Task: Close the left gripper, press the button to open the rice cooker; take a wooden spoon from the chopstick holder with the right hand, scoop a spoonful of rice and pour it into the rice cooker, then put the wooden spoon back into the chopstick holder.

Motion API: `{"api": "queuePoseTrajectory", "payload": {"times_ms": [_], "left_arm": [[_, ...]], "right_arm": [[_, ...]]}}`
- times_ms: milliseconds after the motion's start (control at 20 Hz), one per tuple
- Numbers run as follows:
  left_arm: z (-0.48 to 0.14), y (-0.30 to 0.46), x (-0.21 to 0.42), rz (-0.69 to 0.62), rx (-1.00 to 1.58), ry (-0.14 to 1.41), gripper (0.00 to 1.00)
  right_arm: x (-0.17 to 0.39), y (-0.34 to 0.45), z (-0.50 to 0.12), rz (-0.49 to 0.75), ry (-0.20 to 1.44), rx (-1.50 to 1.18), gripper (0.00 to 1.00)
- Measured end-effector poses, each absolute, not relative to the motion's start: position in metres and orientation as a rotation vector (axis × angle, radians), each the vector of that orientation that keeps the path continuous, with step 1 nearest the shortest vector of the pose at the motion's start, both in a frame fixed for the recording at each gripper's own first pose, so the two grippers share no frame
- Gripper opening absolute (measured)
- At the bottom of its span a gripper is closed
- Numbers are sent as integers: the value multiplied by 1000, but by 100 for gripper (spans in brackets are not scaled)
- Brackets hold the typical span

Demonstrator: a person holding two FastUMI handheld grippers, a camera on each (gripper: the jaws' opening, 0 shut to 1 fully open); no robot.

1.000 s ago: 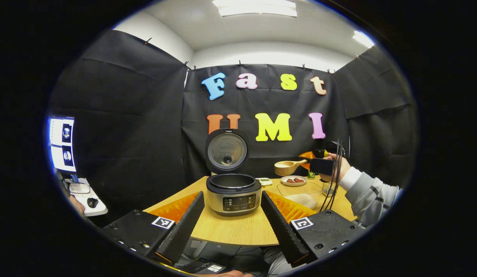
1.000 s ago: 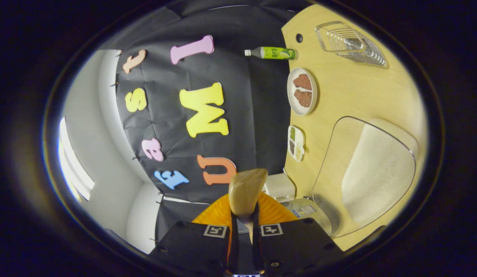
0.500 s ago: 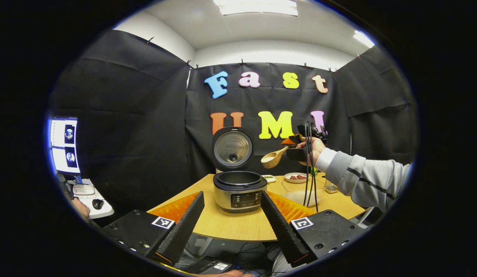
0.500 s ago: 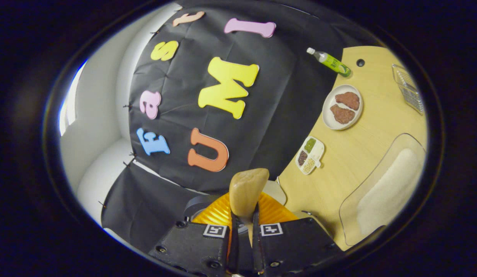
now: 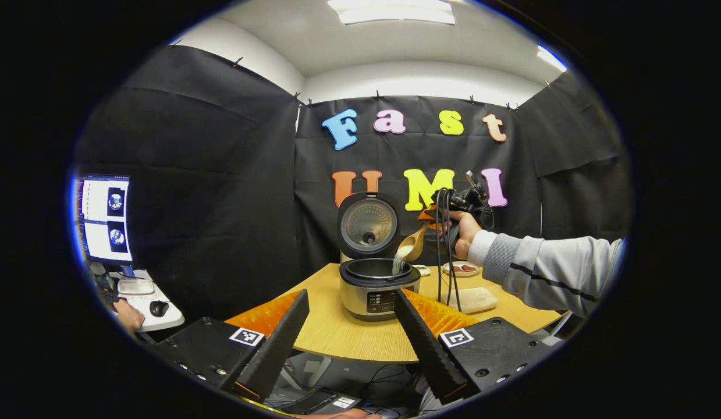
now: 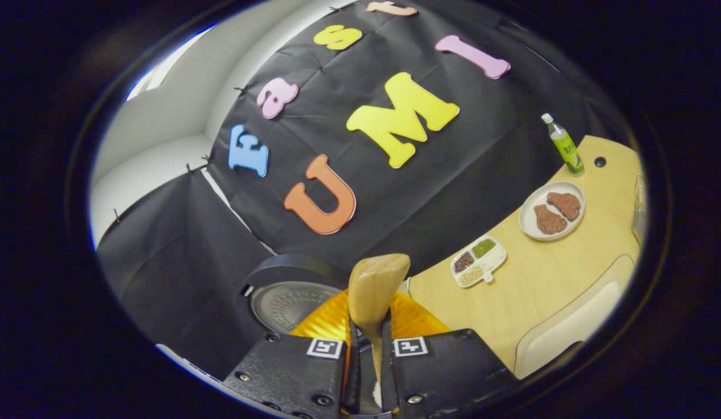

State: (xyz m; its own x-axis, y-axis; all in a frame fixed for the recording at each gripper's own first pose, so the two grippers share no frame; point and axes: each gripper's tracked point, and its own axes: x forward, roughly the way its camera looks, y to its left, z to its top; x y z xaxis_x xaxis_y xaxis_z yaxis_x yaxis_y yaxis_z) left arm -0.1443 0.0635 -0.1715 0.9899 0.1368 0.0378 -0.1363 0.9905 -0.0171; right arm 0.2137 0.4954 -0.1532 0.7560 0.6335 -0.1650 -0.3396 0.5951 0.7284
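The rice cooker (image 5: 379, 286) stands on the wooden table (image 5: 343, 340) with its lid (image 5: 369, 224) raised. In the left gripper view a hand holds my right gripper (image 5: 434, 224) above the pot, and that gripper is shut on the handle of the wooden spoon (image 5: 412, 246). The spoon tilts down and white rice (image 5: 399, 265) streams into the pot. In the right gripper view the spoon (image 6: 375, 285) sticks out between the fingers of the right gripper (image 6: 369, 349), with the cooker's lid (image 6: 287, 297) beyond it. My left gripper (image 5: 351, 295) hangs open in front of the table, holding nothing.
A clear container of rice (image 6: 575, 331) lies to the right of the cooker. Behind it are a plate of meat (image 6: 552, 210), a small divided dish (image 6: 478, 262) and a green bottle (image 6: 564, 145). A monitor (image 5: 107, 218) and a side table with a mouse (image 5: 153, 308) stand at the far left.
The right gripper carried the filled spoon left from above the rice container to over the pot and tipped it, so rice now pours out. The left gripper drifted slightly and stayed open.
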Motion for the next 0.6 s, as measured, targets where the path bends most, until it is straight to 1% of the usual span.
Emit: {"api": "queuePoseTrajectory", "payload": {"times_ms": [250,450,600], "left_arm": [[-183,66,-141,137,-23,-22,94],[-187,61,-145,129,-28,-10,94],[-184,60,-146,126,-16,-17,94]], "right_arm": [[201,505,-155,603,391,529,18],[183,524,-146,648,334,384,18],[177,532,-135,643,244,216,19]]}}
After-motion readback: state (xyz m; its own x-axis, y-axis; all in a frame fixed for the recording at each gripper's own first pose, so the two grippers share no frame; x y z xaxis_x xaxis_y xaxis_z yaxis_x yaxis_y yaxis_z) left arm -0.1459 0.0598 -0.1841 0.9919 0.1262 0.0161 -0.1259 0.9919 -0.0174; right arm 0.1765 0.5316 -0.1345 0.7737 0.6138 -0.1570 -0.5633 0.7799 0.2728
